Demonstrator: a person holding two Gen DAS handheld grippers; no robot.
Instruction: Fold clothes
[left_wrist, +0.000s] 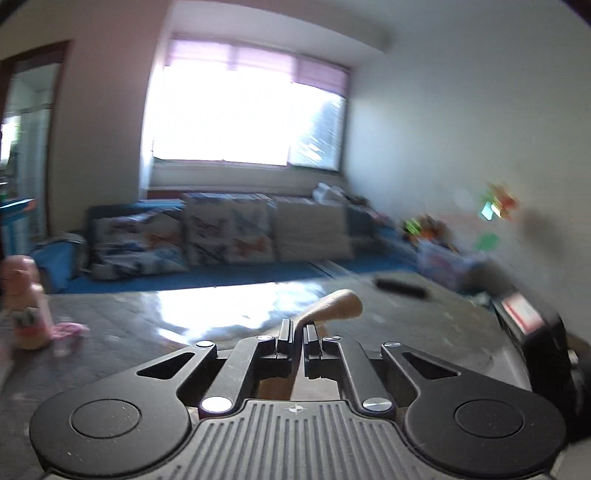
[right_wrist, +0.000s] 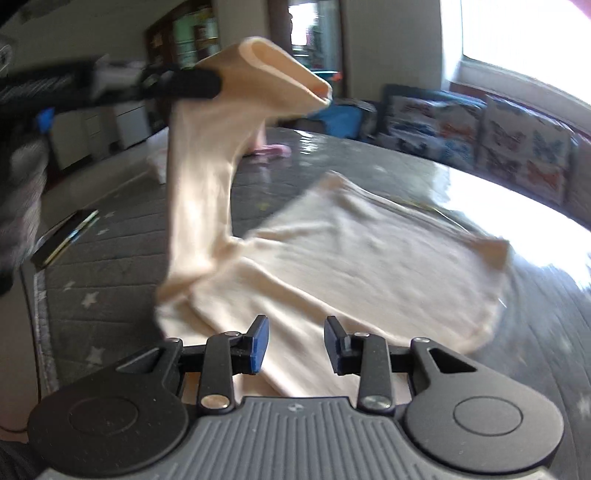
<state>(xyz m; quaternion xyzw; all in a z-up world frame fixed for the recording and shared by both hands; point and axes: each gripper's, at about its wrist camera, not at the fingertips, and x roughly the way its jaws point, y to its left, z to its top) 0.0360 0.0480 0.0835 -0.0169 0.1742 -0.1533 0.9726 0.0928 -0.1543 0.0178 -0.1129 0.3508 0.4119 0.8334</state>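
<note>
Cream shirt (right_wrist: 369, 266) spread mid-frame on grey quilted surface (right_wrist: 110, 280); sleeve lifted upper left, pinched by left gripper (left_wrist: 298, 334). Right gripper (right_wrist: 295, 343) wide open, empty, lower centre over hem.

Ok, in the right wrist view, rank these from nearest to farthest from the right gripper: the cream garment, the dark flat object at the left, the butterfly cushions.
1. Cream garment: directly beneath and ahead of the open right gripper.
2. Dark flat object: off to the left on the grey mat.
3. Butterfly cushions: far right, at the back under the window.
</note>
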